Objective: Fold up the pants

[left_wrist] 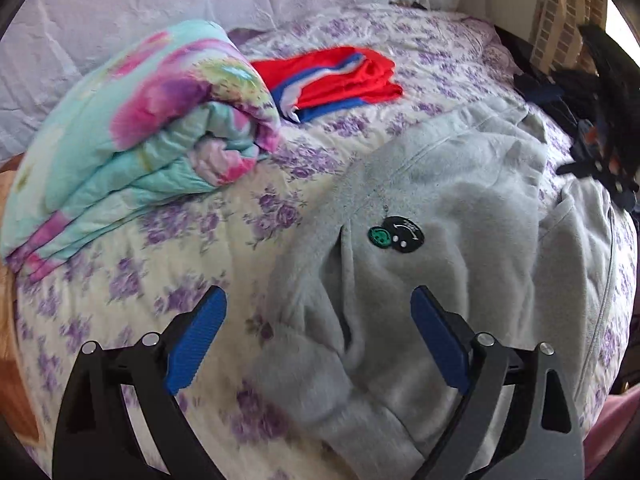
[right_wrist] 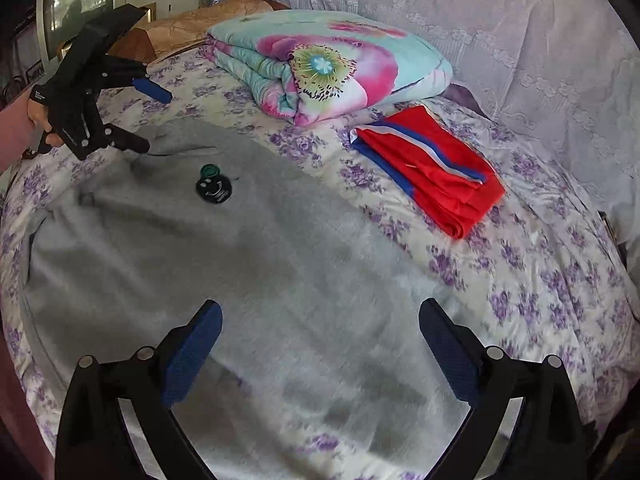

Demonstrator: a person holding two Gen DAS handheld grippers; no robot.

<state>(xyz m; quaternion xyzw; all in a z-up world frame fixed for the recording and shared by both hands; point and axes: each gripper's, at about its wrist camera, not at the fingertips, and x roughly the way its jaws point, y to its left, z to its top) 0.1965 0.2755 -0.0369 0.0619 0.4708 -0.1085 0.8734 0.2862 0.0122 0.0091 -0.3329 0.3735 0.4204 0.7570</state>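
Note:
Grey fleece pants (left_wrist: 440, 208) lie spread on the bed, with a black and green smiley patch (left_wrist: 396, 235) near the pocket slit. My left gripper (left_wrist: 318, 304) is open, its blue pads above the waistband end of the pants. In the right wrist view the pants (right_wrist: 256, 264) stretch across the bed and the patch (right_wrist: 214, 186) shows at the far left. My right gripper (right_wrist: 320, 316) is open and empty above the leg part. The left gripper (right_wrist: 154, 118) also shows there, open, over the waist end.
The bed (right_wrist: 540, 280) has a purple flowered sheet. A folded flowery quilt (right_wrist: 328, 60) lies at the back, and folded red and blue pants (right_wrist: 432, 168) lie beside it. A white lace curtain (right_wrist: 500, 20) hangs behind. A TV (right_wrist: 76, 4) stands at the far left.

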